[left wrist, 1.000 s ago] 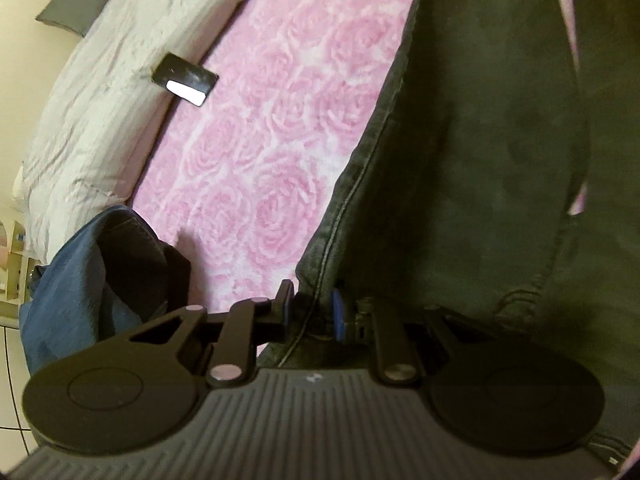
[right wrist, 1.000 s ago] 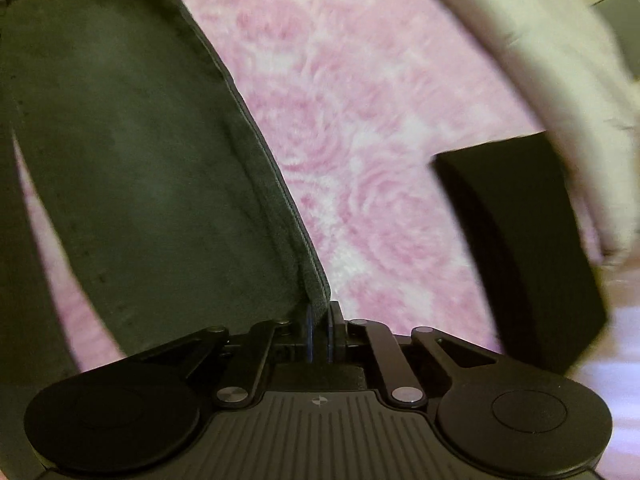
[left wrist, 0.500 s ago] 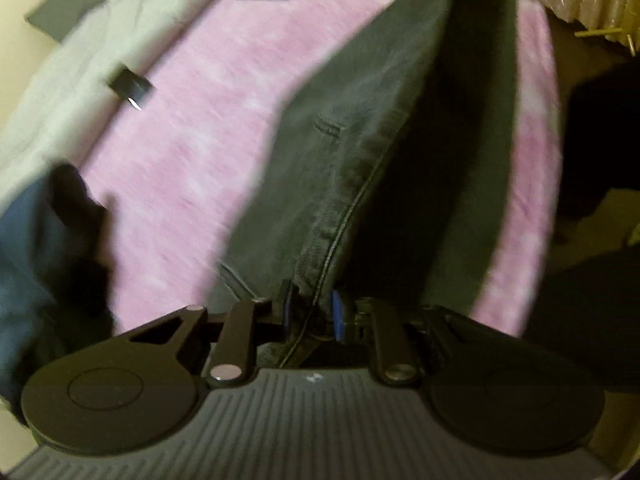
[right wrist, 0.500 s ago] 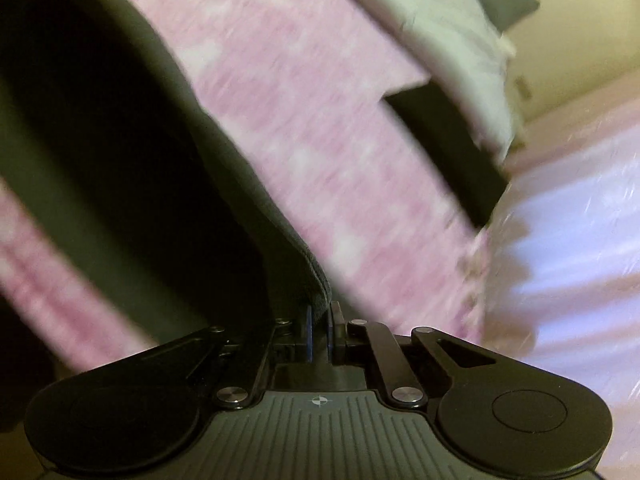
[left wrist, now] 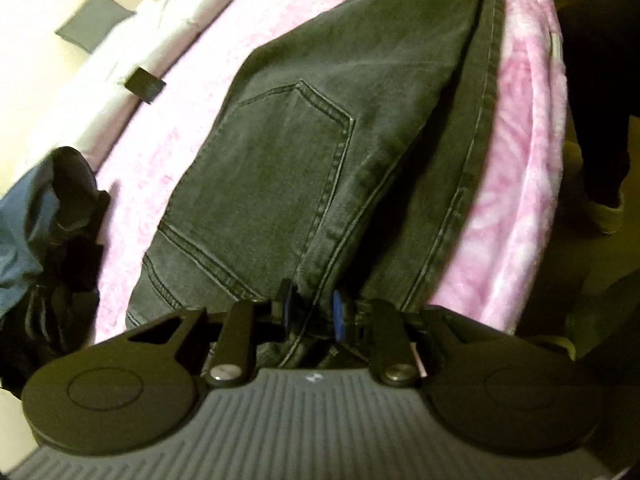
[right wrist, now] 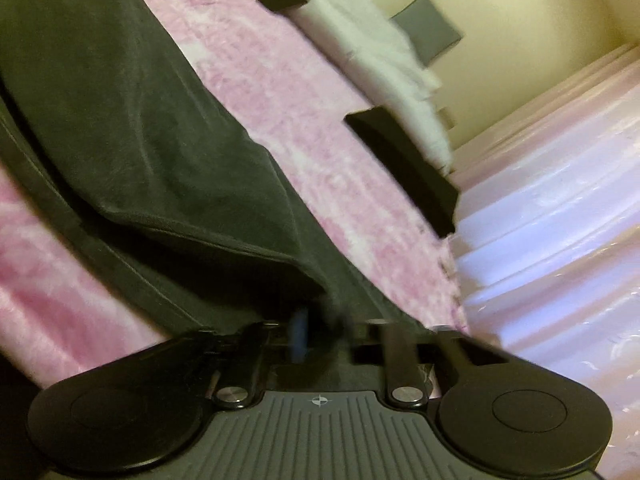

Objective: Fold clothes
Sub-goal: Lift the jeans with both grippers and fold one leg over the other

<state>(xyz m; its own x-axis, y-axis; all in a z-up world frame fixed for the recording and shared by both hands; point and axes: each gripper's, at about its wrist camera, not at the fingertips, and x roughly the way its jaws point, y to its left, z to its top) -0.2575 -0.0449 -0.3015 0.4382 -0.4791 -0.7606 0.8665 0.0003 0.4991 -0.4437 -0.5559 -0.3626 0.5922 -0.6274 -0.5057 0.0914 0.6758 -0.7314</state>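
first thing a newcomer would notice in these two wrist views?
The dark grey denim jeans, stretched lengthwise over the pink rose-patterned blanket, back pocket facing up. The left tongs pinch the waistband end at a seam; the right tongs sit at a fabric edge, blurred. Off to the sides lie a blue and black clothes heap and a flat black folded piece.
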